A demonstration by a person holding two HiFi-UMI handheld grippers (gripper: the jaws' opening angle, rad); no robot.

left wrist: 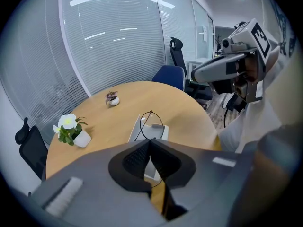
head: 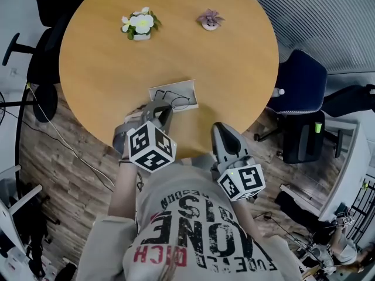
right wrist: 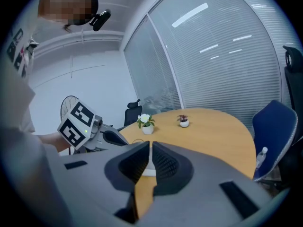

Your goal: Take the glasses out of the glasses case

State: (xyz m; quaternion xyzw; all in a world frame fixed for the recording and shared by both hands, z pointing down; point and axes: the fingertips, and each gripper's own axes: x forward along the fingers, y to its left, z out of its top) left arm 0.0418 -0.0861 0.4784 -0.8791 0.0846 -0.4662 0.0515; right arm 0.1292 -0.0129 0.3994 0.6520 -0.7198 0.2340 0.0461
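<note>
Head view shows us the left gripper (head: pixel 161 111) clamped on the glasses (left wrist: pixel 152 125) over the open case (head: pixel 174 89) on the table (head: pixel 117 63). Their frame runs along the jaws, lens pointing away. Our right gripper (head: pixel 221 127) is closed and empty.

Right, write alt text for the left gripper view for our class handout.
The left gripper, jaws shut, pinches black wire glasses, one round rim above the tips, over an open pale case on a wooden table. A white-flowered plant and a purplish one stand farther back.
</note>
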